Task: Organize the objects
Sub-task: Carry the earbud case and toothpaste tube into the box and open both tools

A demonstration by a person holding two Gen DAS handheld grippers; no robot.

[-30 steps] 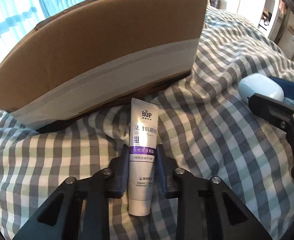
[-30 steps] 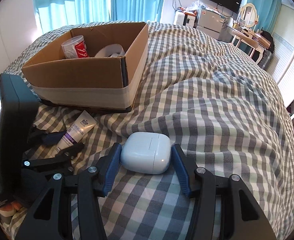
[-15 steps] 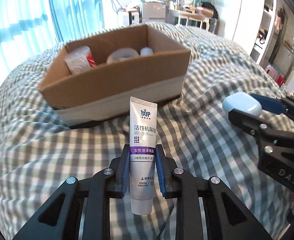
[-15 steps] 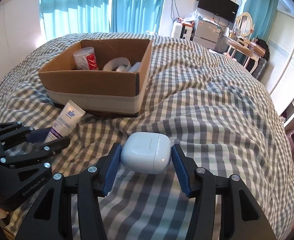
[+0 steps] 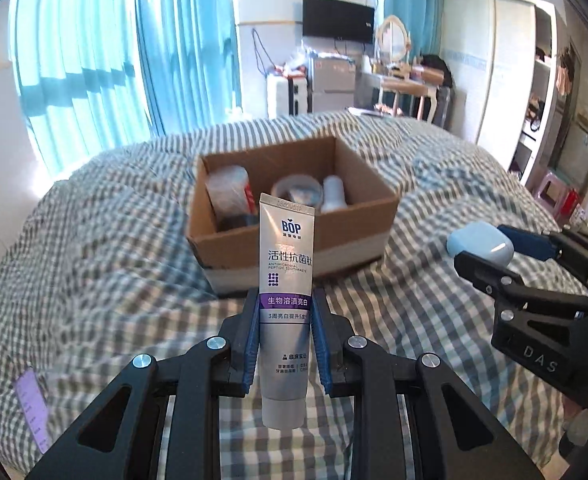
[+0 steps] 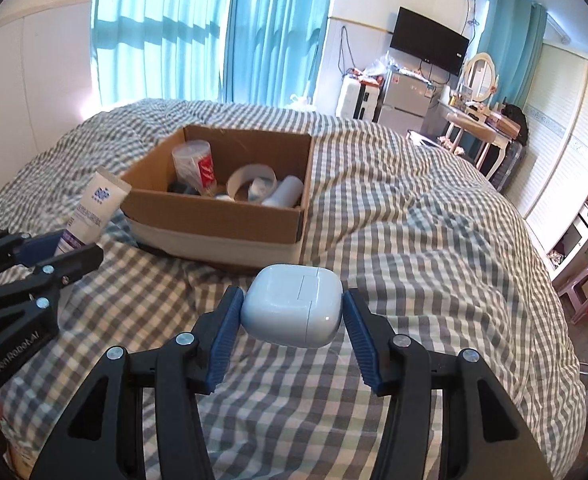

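Note:
My left gripper (image 5: pixel 285 316) is shut on a white toothpaste tube (image 5: pixel 286 280) with a purple band, held upright above the checked bedspread; the tube also shows in the right wrist view (image 6: pixel 94 208). My right gripper (image 6: pixel 292 312) is shut on a pale blue earbud case (image 6: pixel 294 304), held above the bed; the case also shows in the left wrist view (image 5: pixel 479 242). An open cardboard box (image 5: pixel 357 236), also in the right wrist view (image 6: pixel 214 220), sits on the bed ahead of both grippers. It holds a cup, a tape roll and a white bottle.
The grey and white checked bedspread (image 6: pixel 413 220) spreads around the box. A purple slip (image 5: pixel 32 404) lies on the bed at lower left. Blue curtains (image 6: pixel 174 32), a TV, a fridge and a dressing table stand beyond the bed.
Both grippers have risen from the bed, carrying the toothpaste tube and the earbud case upward. The box now lies lower and farther ahead, with its inside in view.

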